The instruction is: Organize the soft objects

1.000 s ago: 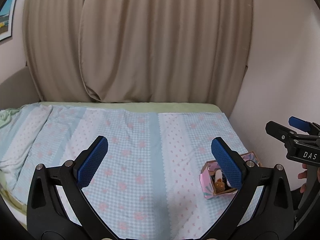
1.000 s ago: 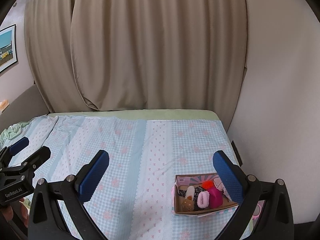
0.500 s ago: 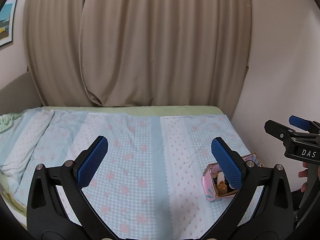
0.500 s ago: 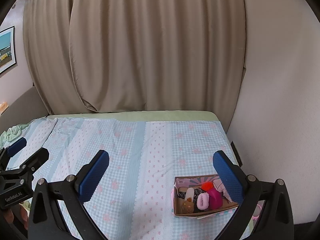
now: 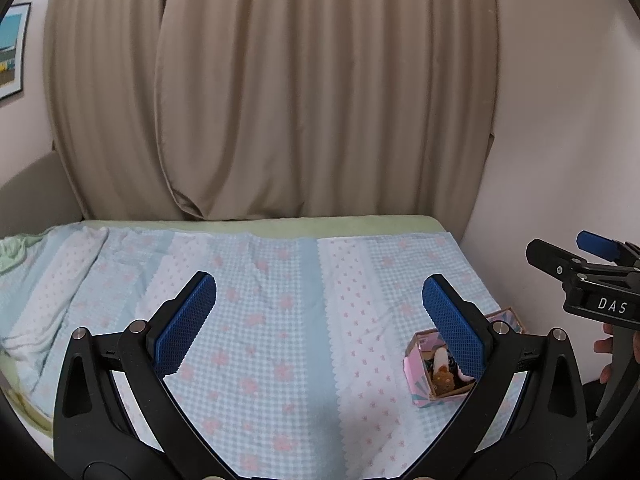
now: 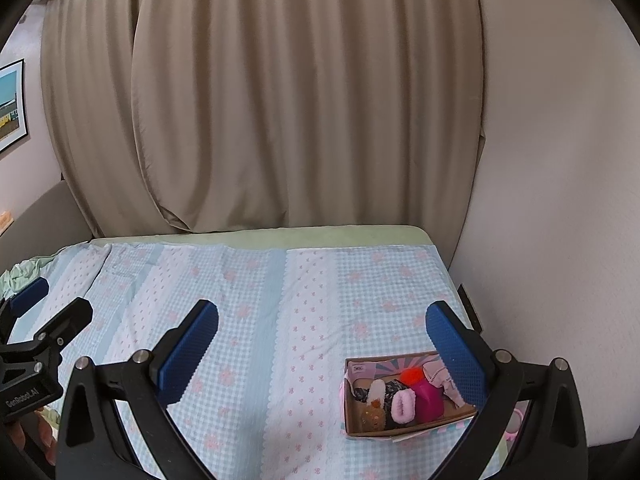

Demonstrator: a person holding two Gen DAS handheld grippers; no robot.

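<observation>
Bed (image 6: 256,304): blue-pink checked cover | curtain (image 6: 304,100): beige, behind | left tool (image 5: 320,308), right tool (image 6: 322,334): wide open, empty

Light: soft, even, moderately dim indoor, no visible source | Shadows: faint, diffuse beneath the box (image 6: 404,428) at lower right | Glare: none | Focus: sharp at centre, mild softness toward the rims | Distortion: strong fisheye bowing of curtain (image 5: 320,92) and wall (image 6: 560,160), black vignette in all corners | Colour: muted, slightly warm
</observation>
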